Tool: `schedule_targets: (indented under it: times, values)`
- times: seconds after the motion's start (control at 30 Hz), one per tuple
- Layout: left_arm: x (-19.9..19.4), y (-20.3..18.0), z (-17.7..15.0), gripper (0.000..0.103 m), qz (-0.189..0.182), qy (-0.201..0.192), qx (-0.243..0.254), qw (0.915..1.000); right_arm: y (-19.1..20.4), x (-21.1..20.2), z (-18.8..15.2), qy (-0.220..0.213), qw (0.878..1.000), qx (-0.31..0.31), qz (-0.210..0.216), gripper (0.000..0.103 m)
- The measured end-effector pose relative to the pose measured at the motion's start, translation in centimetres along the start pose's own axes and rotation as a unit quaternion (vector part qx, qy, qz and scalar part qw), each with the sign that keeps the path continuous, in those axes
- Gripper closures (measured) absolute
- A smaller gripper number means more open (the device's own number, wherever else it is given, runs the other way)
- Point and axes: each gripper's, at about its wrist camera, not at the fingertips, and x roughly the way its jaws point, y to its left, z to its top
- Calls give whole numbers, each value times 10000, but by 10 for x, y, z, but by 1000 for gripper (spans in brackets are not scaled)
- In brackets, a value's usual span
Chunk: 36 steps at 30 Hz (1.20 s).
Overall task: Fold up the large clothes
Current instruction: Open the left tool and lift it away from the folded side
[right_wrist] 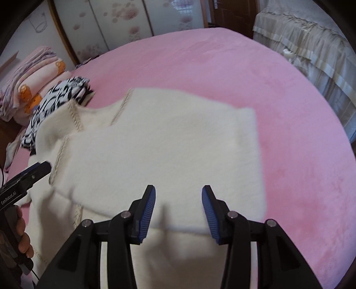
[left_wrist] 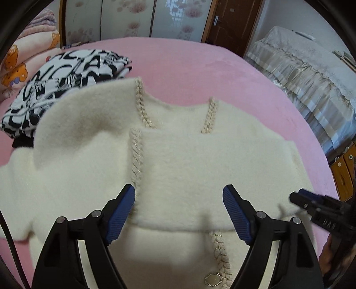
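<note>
One cream coat [left_wrist: 178, 160] lies on pink bedspread [left_wrist: 200, 66]; wardrobe doors [left_wrist: 124, 20] behind.

Hand-held grippers: I count two, the left hand-held gripper [left_wrist: 179, 211] and the right hand-held gripper [right_wrist: 178, 207], each with two blue pads.
Cream fuzzy garments: one, the cream jacket [left_wrist: 178, 160] on the bed.
Round buttons on it: I see one [left_wrist: 213, 279].
Black-and-white folded clothes: one pile [left_wrist: 64, 82].
Folded blankets: one stack [right_wrist: 33, 73]; layers I cannot count.
Beds: one pink bed [left_wrist: 200, 73].
Doors: one brown door [left_wrist: 231, 22].
</note>
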Motion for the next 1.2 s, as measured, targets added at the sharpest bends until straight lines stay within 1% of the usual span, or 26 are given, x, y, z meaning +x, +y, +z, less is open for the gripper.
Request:
schedule_targets:
  times: [0.03,0.13,0.2,0.27,0.3,0.33,0.37,0.47,0.5,0.57,0.6,0.67,0.8,0.93,0.97,1.13,1.2]
  values:
    - [7,-4,-4,23,36,68,-25,10000,6,6,-3,71,9999,16,105,60]
    - [22,-13,-15,23,179,225,-63,9996,23,16,-16,96,9995,16,290,59]
    - [32,-17,-21,24,209,343,-65,9992,29,23,-21,156,9997,2,181,59]
    - [41,-19,-24,24,282,478,-36,9985,24,27,-20,267,9995,1,191,60]
    - [45,-20,-25,24,349,516,24,9981,22,27,-19,296,9994,-18,158,62]
    - [46,-22,-26,24,395,515,76,9979,17,26,-18,294,9995,-50,46,62]
    - [47,-23,-27,24,417,504,106,9978,10,23,-18,232,9996,-67,-154,62]
    - [48,-22,-27,24,401,510,89,9979,-17,17,-21,91,9981,-22,-615,64]
    - [49,-21,-26,24,381,507,68,9980,-29,16,-24,79,9976,-5,-691,74]
    - [50,-20,-25,23,361,526,73,9979,-46,13,-28,93,9979,46,-642,92]
    - [51,-19,-24,23,362,532,77,9979,-52,11,-29,94,9980,90,-622,96]
    - [52,-20,-24,22,369,533,71,9979,-55,6,-29,73,9977,126,-661,96]
    - [52,-20,-22,17,327,595,28,9977,-54,1,-33,-5,9962,92,-866,96]
    - [51,-22,-23,17,359,643,29,9973,-49,2,-33,-34,9952,118,-974,95]
    - [50,-22,-24,17,366,658,13,9972,-48,1,-33,-36,9952,154,-965,92]
    - [43,-23,-31,17,334,774,-88,9964,-44,-4,-37,17,9942,320,-1030,89]
    - [40,-25,-34,17,341,798,-84,9962,-41,-5,-40,57,9939,342,-1050,84]
